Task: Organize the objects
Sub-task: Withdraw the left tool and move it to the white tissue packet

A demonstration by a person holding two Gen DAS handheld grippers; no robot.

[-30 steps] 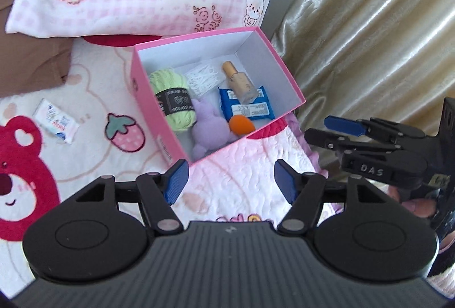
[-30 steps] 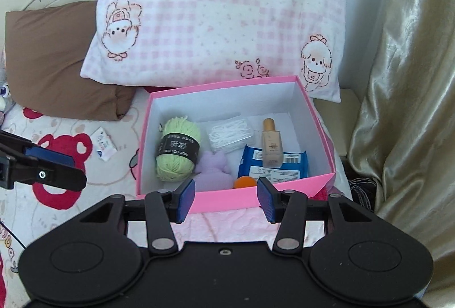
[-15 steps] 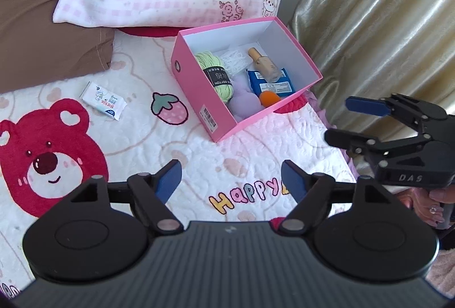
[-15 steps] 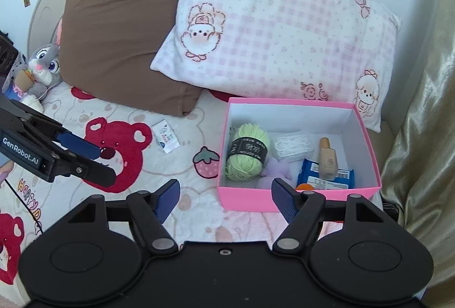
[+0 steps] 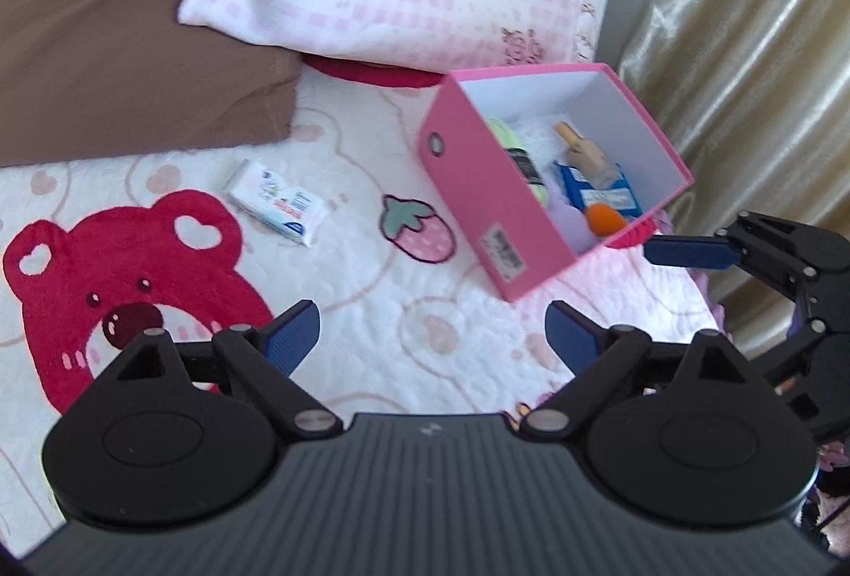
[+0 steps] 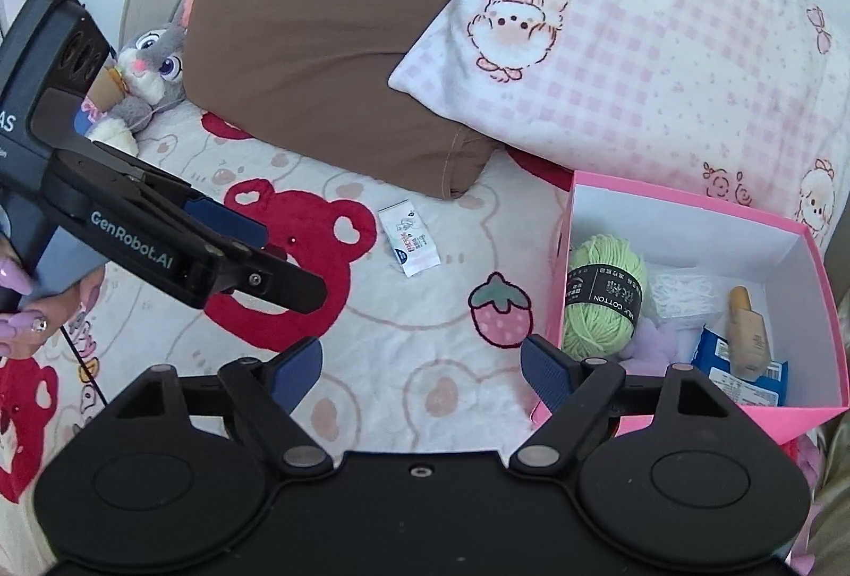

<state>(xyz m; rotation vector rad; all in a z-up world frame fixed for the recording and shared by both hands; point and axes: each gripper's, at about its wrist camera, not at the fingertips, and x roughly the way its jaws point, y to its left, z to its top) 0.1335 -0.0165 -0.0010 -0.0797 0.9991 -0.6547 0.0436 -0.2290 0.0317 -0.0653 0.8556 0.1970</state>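
Presently, my stock on the bed:

1. Pink box (image 6: 706, 408), open-topped, on the bedspread (image 6: 382, 337) below the checked pillow (image 6: 637, 60). Contents: green yarn ball (image 6: 603, 297) at its left end, white packet (image 6: 682, 291) behind, beige bottle (image 6: 746, 334) lying on a blue packet (image 6: 741, 377), lilac soft item (image 6: 656, 345), orange sponge (image 5: 605, 217).
2. White tissue pack (image 6: 409, 244), loose on the bedspread, well apart from the box, between the red bear print (image 6: 297, 236) and the brown pillow (image 6: 324, 44).
3. Left gripper (image 5: 433, 334): jaws spread, holding nothing, above the bedspread.
4. Right gripper (image 6: 422, 361): jaws spread, empty, just left of the box.
5. Plush rabbit (image 6: 143, 71) by the headboard.
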